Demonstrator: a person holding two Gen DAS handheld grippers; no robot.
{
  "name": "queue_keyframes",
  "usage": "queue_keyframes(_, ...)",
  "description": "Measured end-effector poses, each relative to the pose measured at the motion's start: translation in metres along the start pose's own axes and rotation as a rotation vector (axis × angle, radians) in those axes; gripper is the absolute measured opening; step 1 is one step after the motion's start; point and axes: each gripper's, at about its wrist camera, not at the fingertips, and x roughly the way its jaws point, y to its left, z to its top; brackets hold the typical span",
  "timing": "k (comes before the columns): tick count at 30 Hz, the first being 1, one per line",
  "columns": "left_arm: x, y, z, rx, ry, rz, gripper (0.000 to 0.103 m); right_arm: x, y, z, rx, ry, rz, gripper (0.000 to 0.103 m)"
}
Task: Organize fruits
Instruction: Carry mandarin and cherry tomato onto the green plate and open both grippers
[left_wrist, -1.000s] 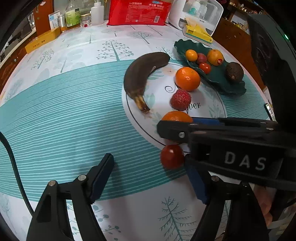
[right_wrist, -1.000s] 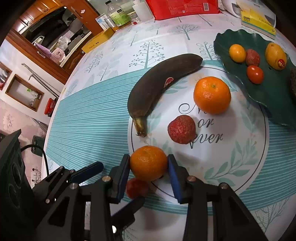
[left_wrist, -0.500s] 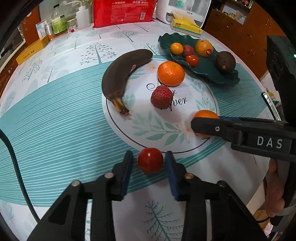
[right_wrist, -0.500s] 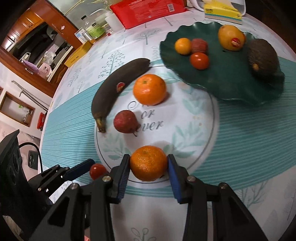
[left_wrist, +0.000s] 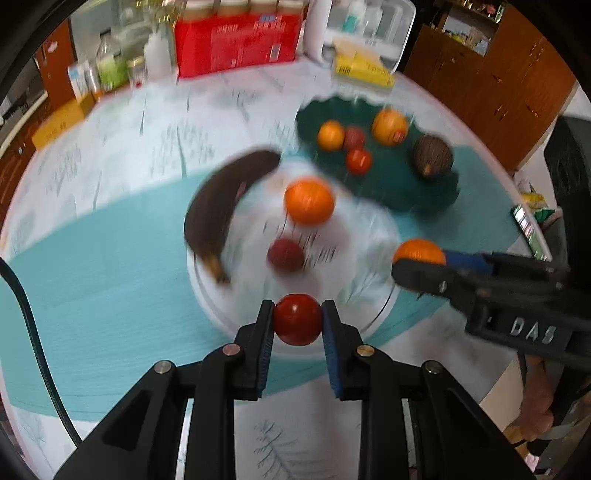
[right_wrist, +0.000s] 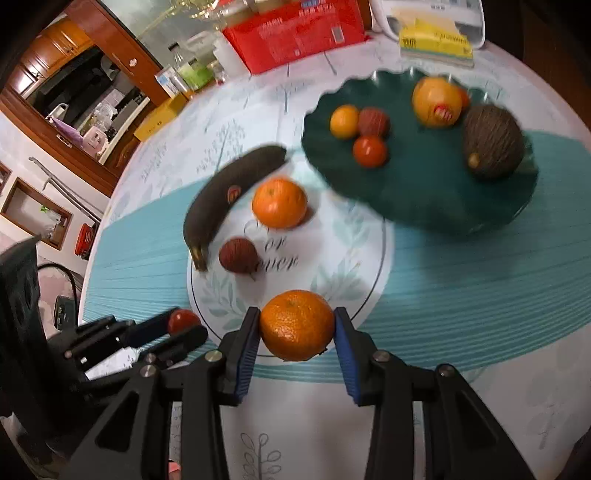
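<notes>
Left gripper (left_wrist: 297, 325) clenched on small red tomato (left_wrist: 297, 324), pads pressing both sides. Right gripper (right_wrist: 297, 326) grasping orange mandarin (right_wrist: 296, 325). Ahead of jaws: lychee (right_wrist: 238, 255), second mandarin (right_wrist: 279, 202), dark banana (right_wrist: 225, 197); farthest, green plate (right_wrist: 424, 192) with fruit.

Banana (right_wrist: 229, 199) left of orange (right_wrist: 279, 202), plate (right_wrist: 424, 192) behind.

Two tomatoes (left_wrist: 297, 324) (right_wrist: 369, 150); two lychees (right_wrist: 238, 255) (right_wrist: 373, 121); one banana (right_wrist: 229, 195); one avocado (right_wrist: 493, 141); four orange citrus fruits (right_wrist: 296, 324) (right_wrist: 279, 202) (right_wrist: 344, 120) (right_wrist: 437, 102), though blur may hide a further fruit behind the stickered one.
</notes>
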Motion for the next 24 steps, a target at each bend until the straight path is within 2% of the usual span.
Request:
queue_keyframes(5, -0.027, -0.02, 0.048, -0.003, -0.085, 0.001, 0.024, -0.04, -0.01, 0.028, -0.044, -0.076, -0.016, 0.04)
queue_keyframes(9, -0.046, -0.035, 0.104, -0.01, -0.165, 0.0, 0.024, -0.074, -0.017, 0.061, -0.106, -0.158, -0.043, 0.04)
queue_keyframes(15, -0.043, -0.056, 0.173, 0.008, -0.223, 0.032, 0.024, -0.101, -0.032, 0.109, -0.182, -0.26, -0.098, 0.04)
queue_keyframes(19, -0.013, -0.066, 0.21, 0.017, -0.192, 0.051, 0.024, -0.091, -0.05, 0.131, -0.192, -0.258, -0.111, 0.04)
queue_keyframes(24, 0.046, -0.075, 0.231, 0.043, -0.1, 0.071, 0.024, -0.052, -0.064, 0.141, -0.249, -0.196, -0.151, 0.04)
